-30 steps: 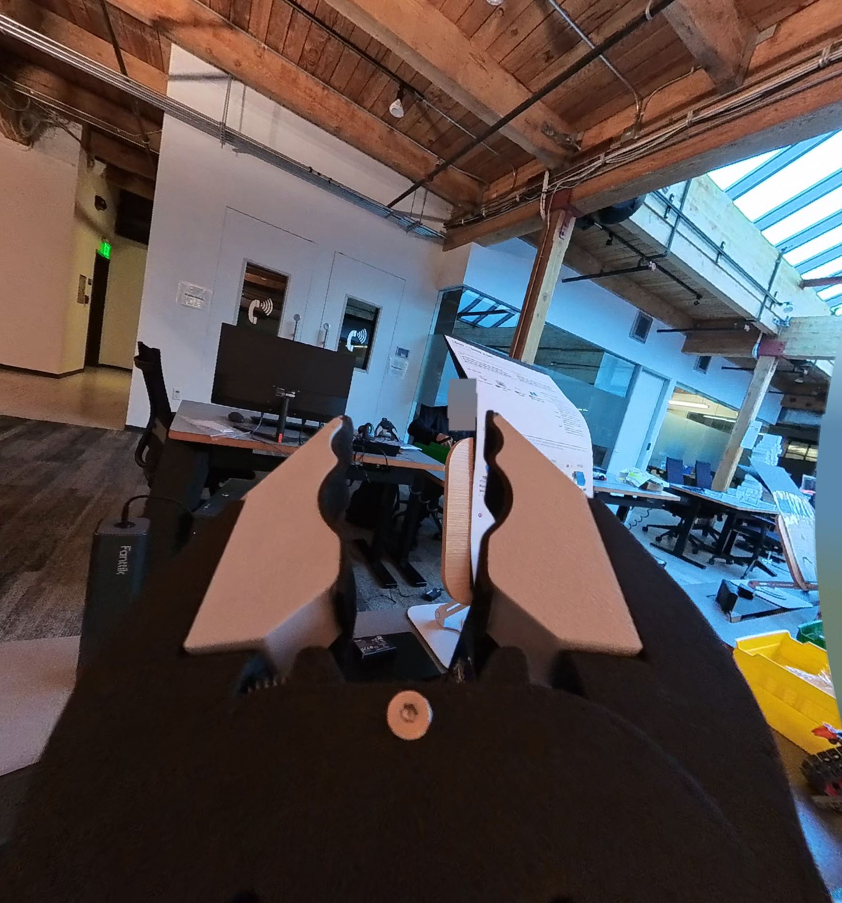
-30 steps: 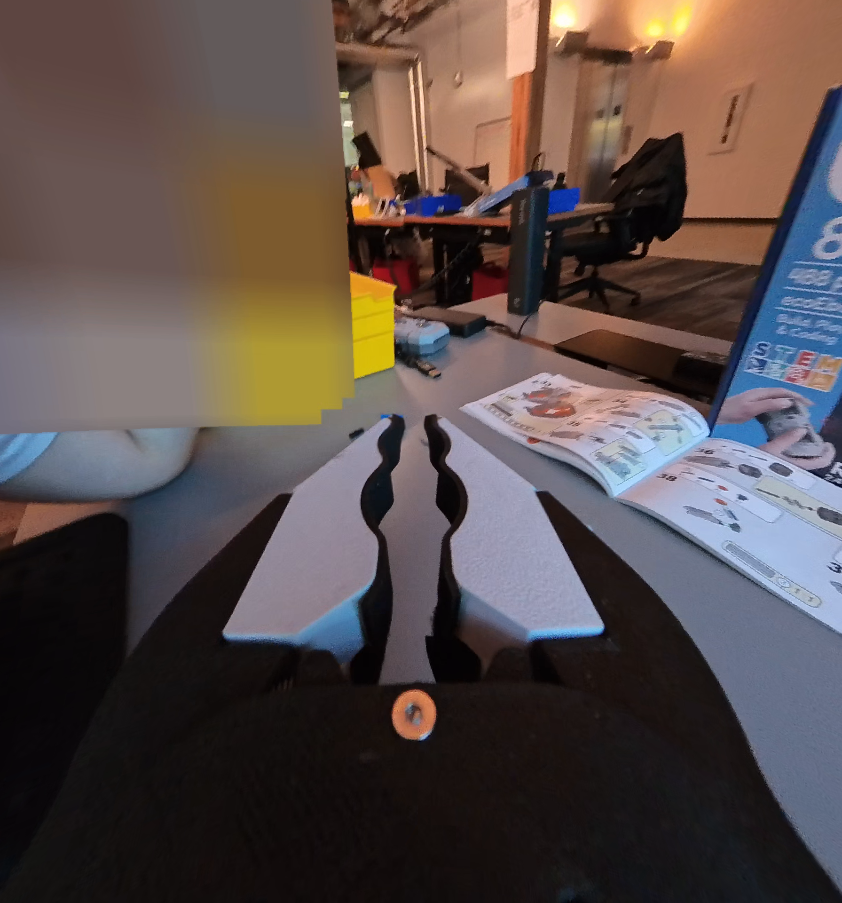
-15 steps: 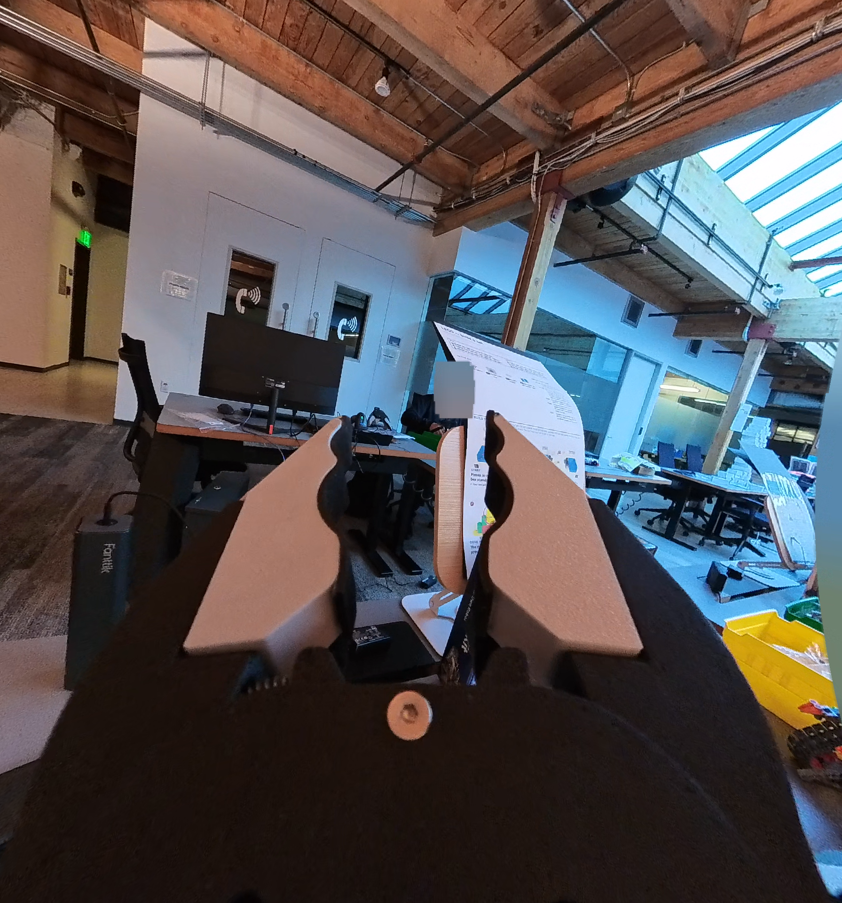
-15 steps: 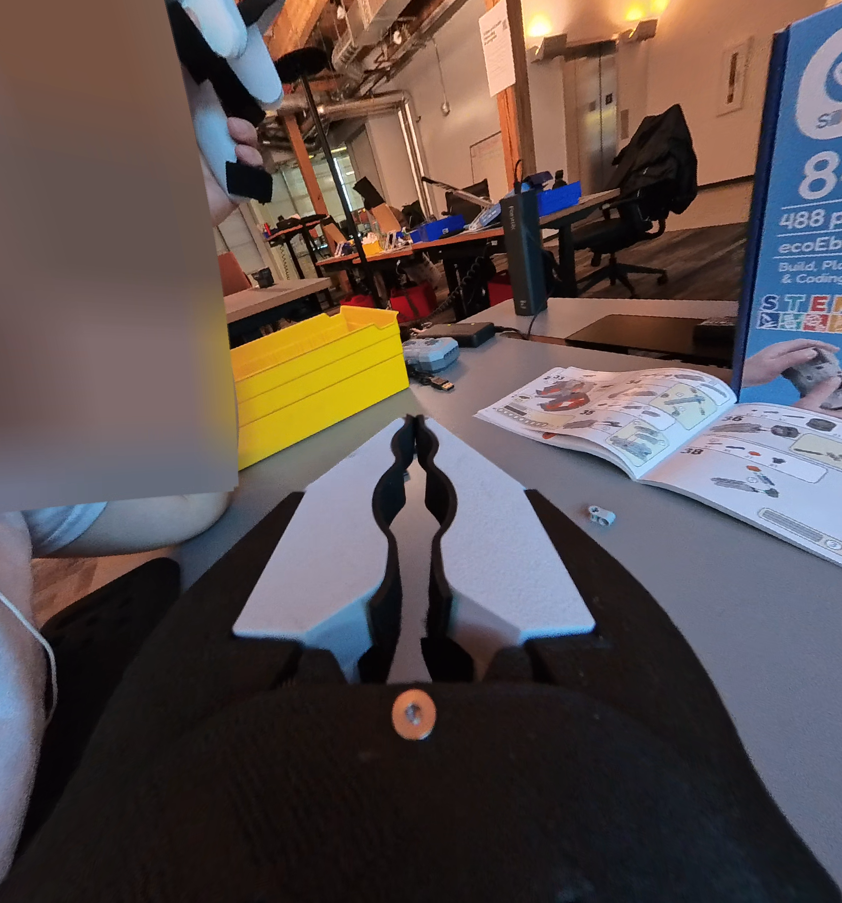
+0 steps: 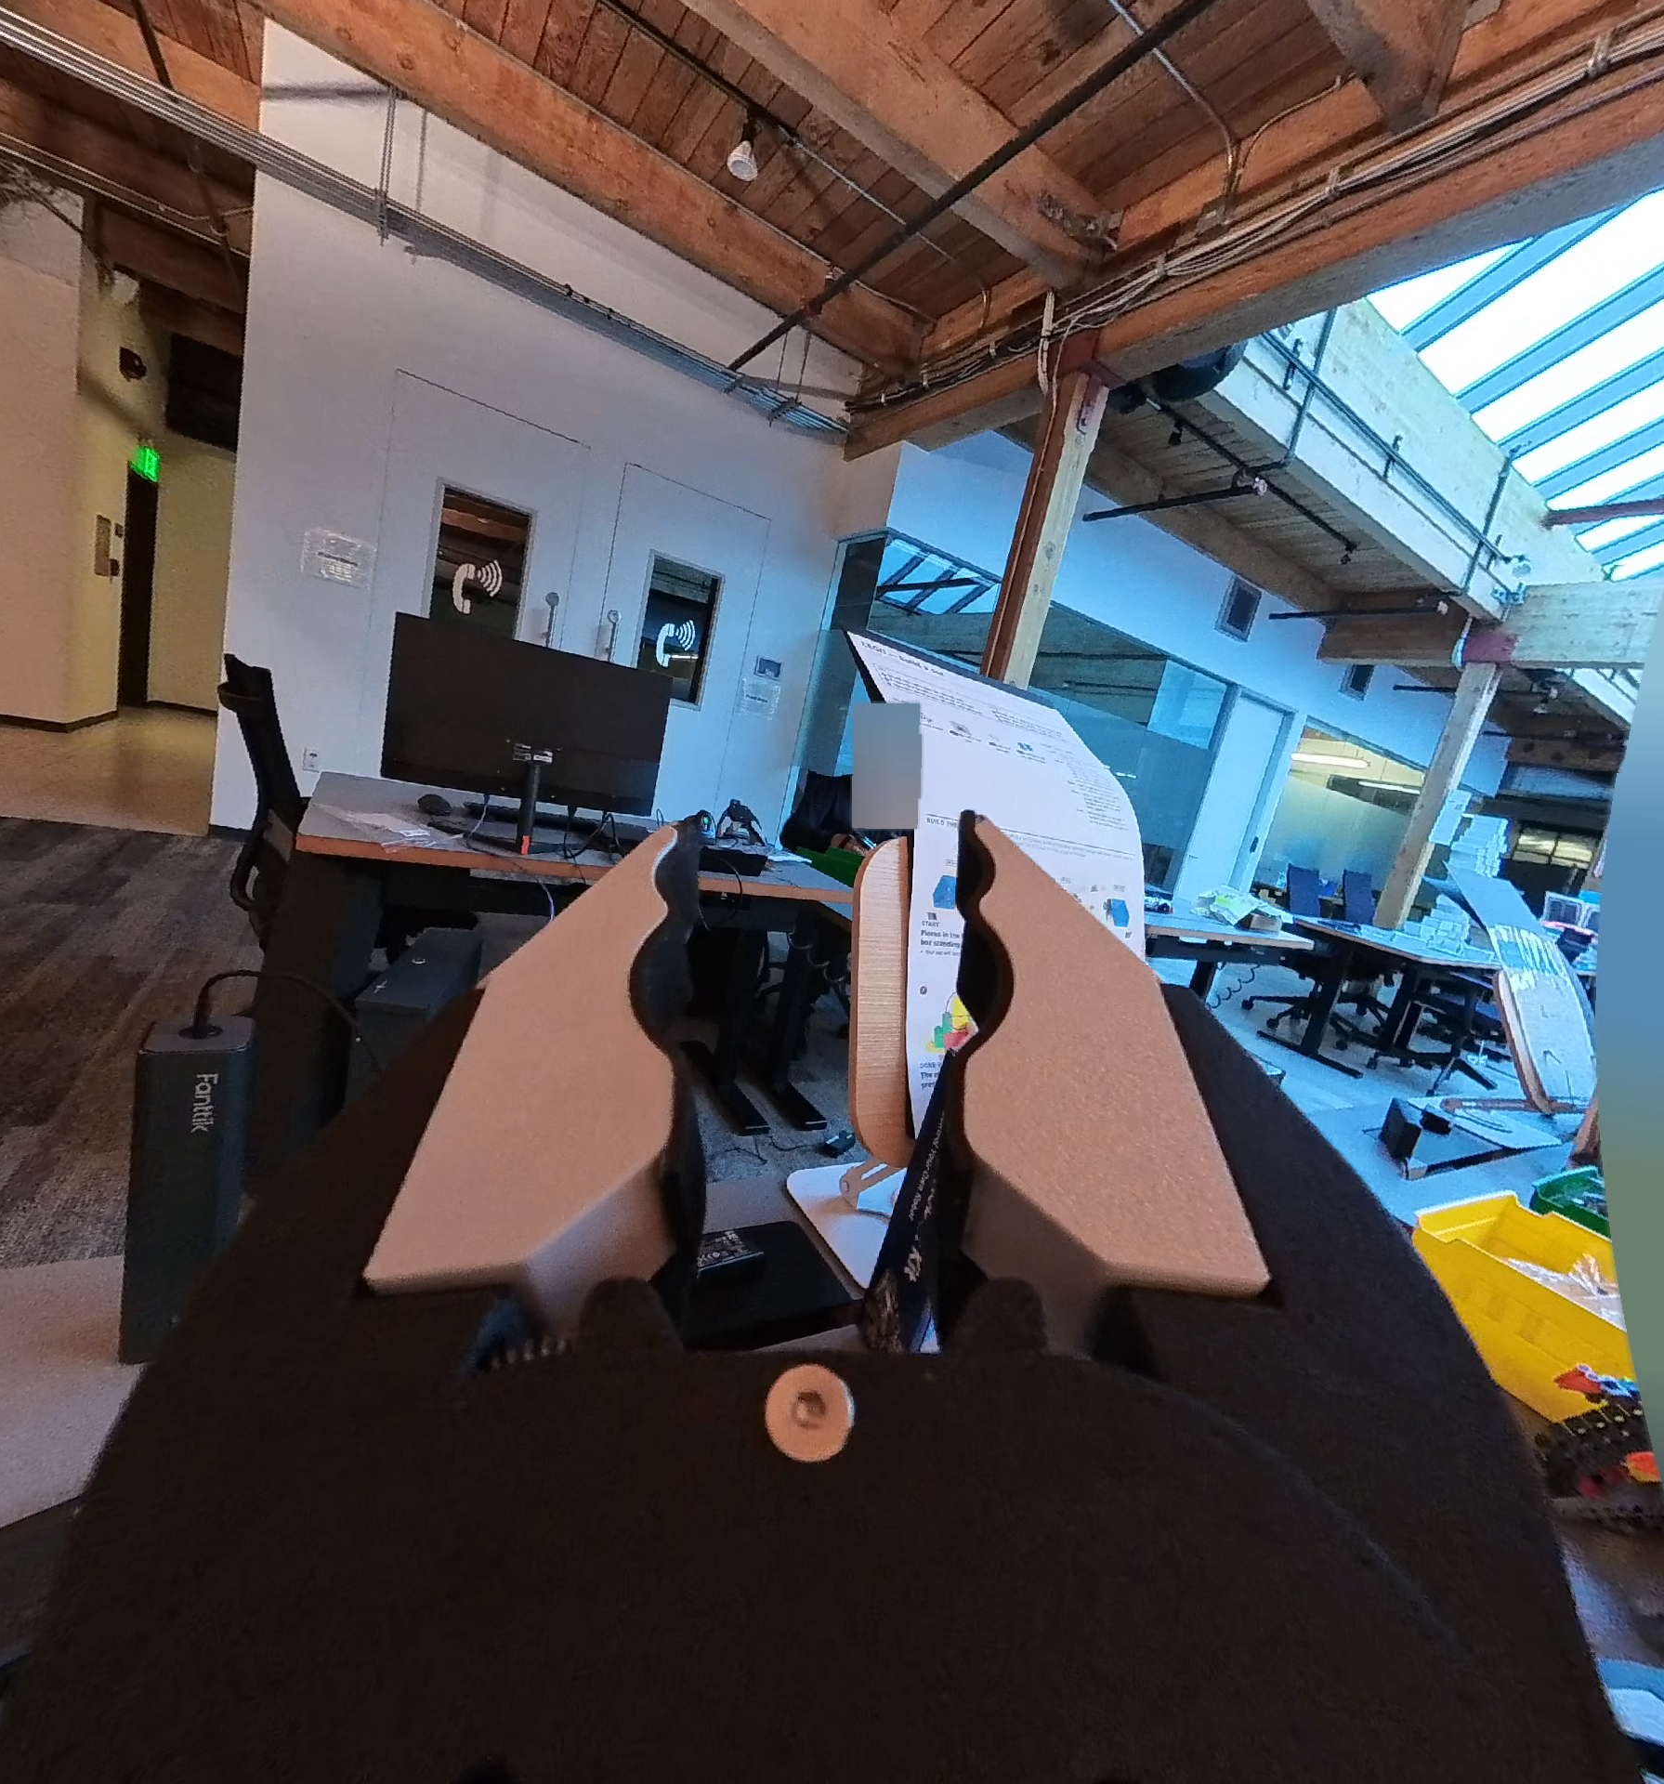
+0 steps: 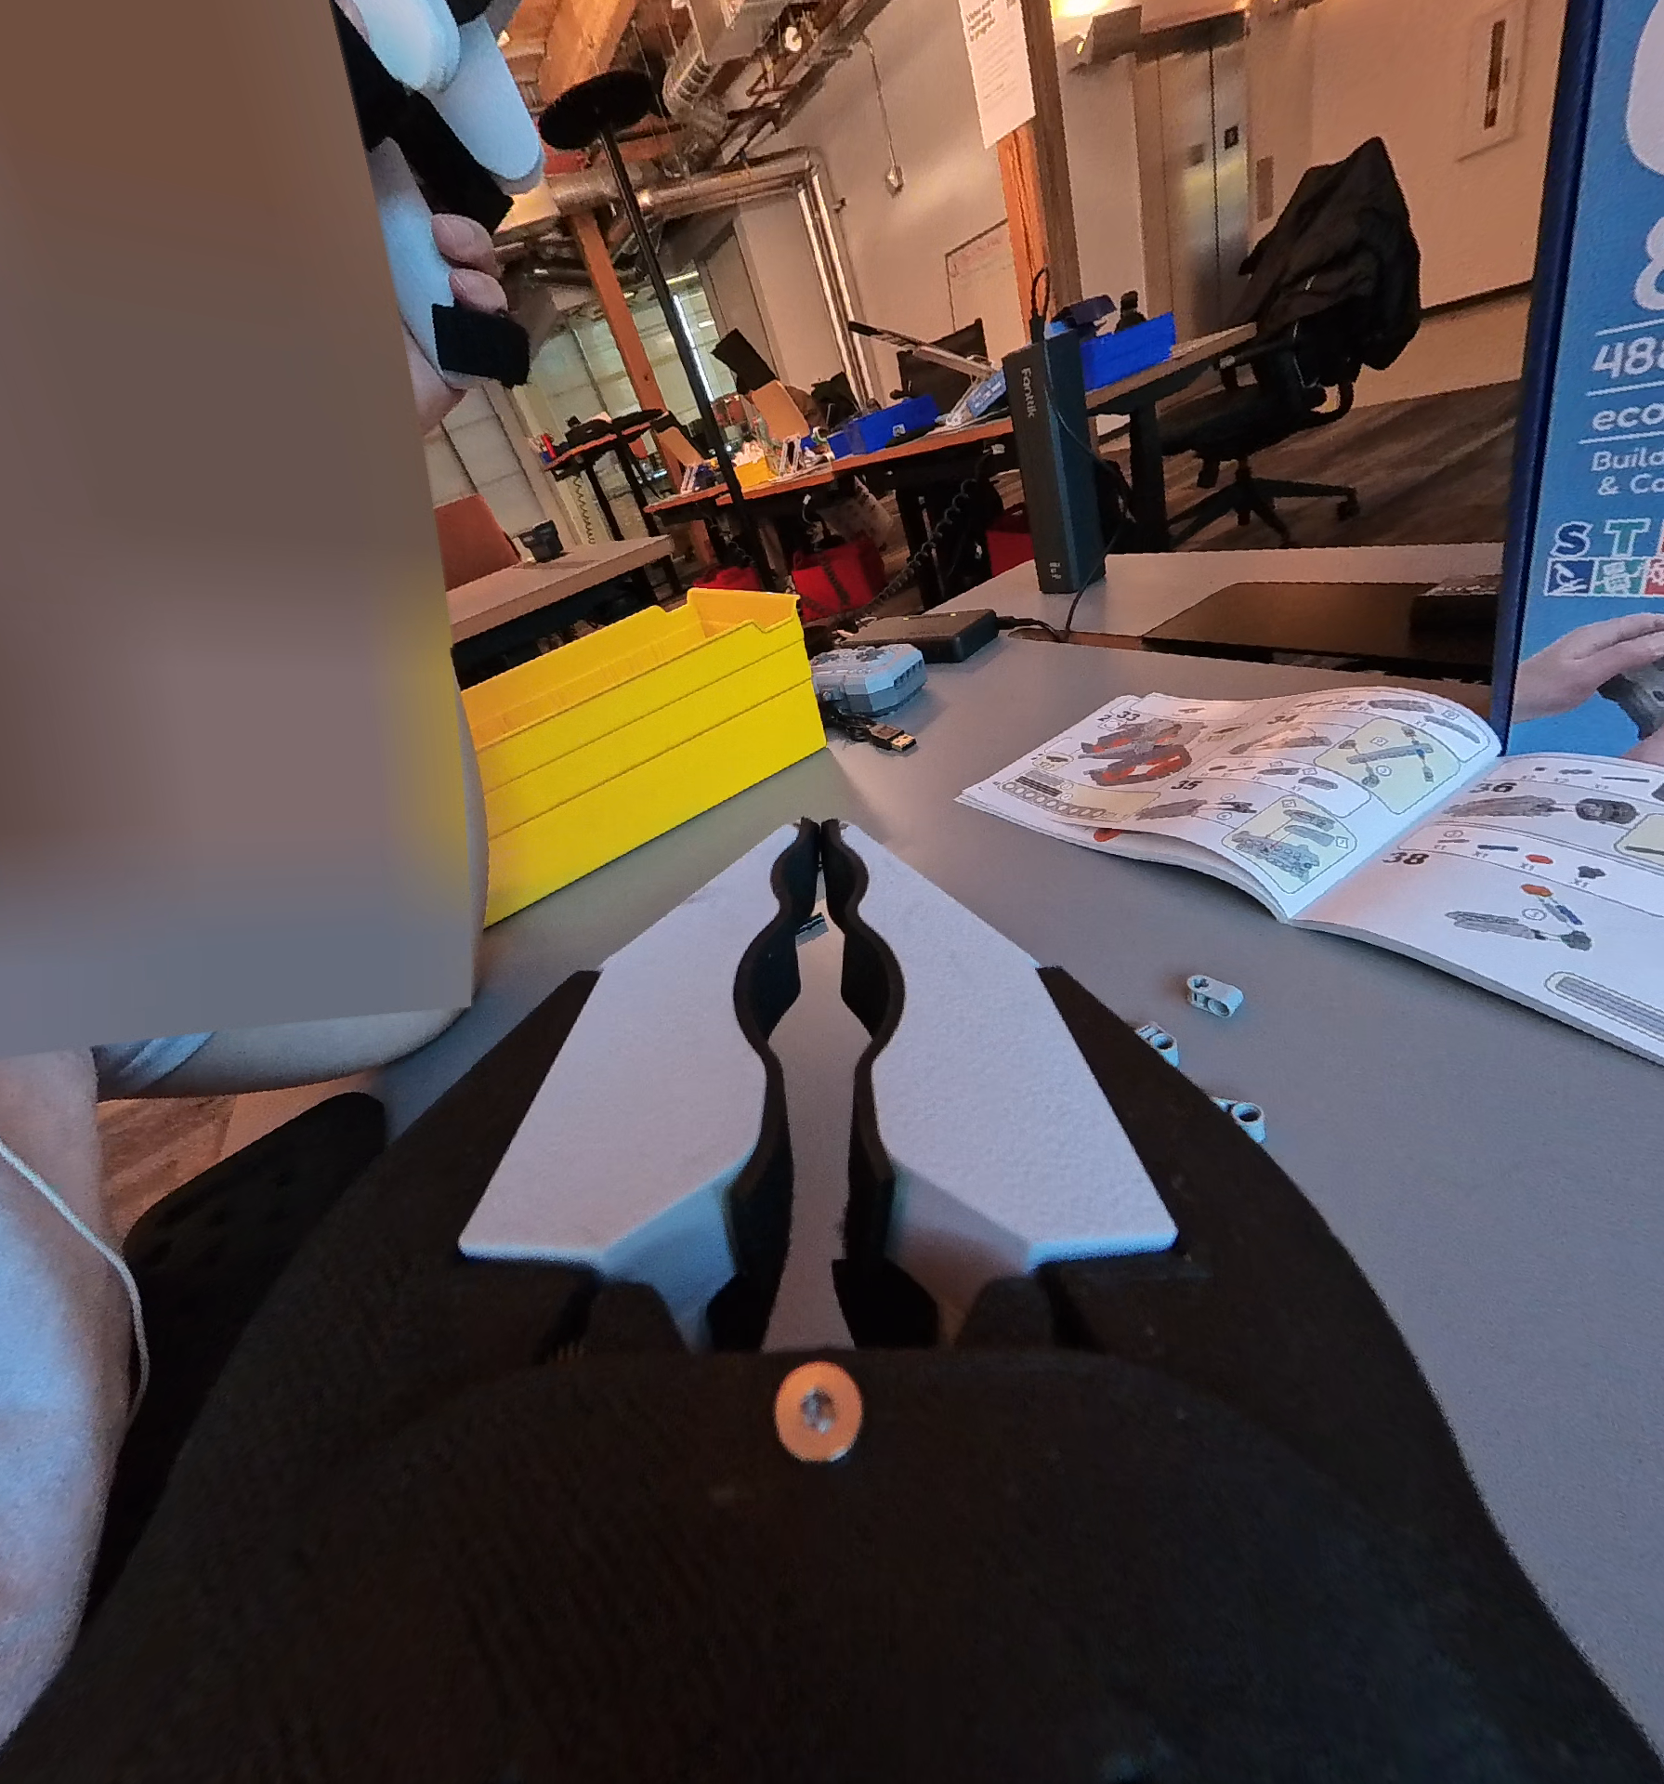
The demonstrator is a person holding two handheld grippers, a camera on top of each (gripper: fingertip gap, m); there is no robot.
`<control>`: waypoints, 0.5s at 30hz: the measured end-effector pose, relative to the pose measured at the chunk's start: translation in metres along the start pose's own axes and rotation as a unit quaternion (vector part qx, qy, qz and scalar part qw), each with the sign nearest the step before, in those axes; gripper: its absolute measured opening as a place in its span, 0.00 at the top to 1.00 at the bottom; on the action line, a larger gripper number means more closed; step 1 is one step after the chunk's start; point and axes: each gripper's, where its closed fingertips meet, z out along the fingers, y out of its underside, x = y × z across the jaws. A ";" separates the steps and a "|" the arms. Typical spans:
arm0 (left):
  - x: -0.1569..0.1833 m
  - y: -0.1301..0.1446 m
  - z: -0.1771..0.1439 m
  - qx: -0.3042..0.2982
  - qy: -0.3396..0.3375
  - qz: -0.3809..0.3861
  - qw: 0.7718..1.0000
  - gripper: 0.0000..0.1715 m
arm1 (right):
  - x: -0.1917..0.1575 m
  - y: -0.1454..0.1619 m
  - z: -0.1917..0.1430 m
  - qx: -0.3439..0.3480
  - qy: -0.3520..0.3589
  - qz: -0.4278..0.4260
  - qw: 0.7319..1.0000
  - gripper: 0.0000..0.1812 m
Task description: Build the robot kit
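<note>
My left gripper is open and empty, held up above the desk. A wooden stand bearing a printed sheet shows between its fingers, farther off. A blue box edge lies by the right finger. My right gripper is shut, low over the grey table. A small grey piece shows through the gap behind its tips; I cannot tell if it is held. Three small grey connectors lie just right of it. An open instruction booklet lies beyond them.
A yellow bin stands left of the right gripper, a tall blue box at far right. A grey control unit and an upright dark power bank stand behind. A person's hand holds the other gripper at upper left. There is about 35 cm between the tips of the two grippers.
My right gripper's jaws closed from slightly apart to touching, and it drew back, so the loose connectors and yellow bin came into view. The left gripper stayed open and shifted only slightly.
</note>
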 end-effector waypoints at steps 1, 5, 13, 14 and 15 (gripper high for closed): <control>0.000 0.000 0.000 0.000 0.000 0.000 1.000 0.70 | 0.000 0.001 0.000 -0.002 0.000 0.001 1.000 1.00; 0.000 0.001 0.001 -0.002 0.000 0.000 1.000 0.70 | 0.002 0.002 0.000 -0.003 0.000 0.006 1.000 1.00; 0.004 0.006 0.003 -0.011 0.009 -0.013 1.000 0.70 | 0.003 -0.001 -0.002 0.003 0.002 0.012 1.000 1.00; 0.005 0.008 0.004 -0.015 0.009 -0.012 1.000 0.70 | 0.004 0.000 -0.001 0.003 0.002 0.014 1.000 1.00; 0.005 0.009 0.005 -0.017 0.010 -0.009 1.000 0.70 | 0.004 0.000 -0.001 0.003 0.001 0.015 1.000 1.00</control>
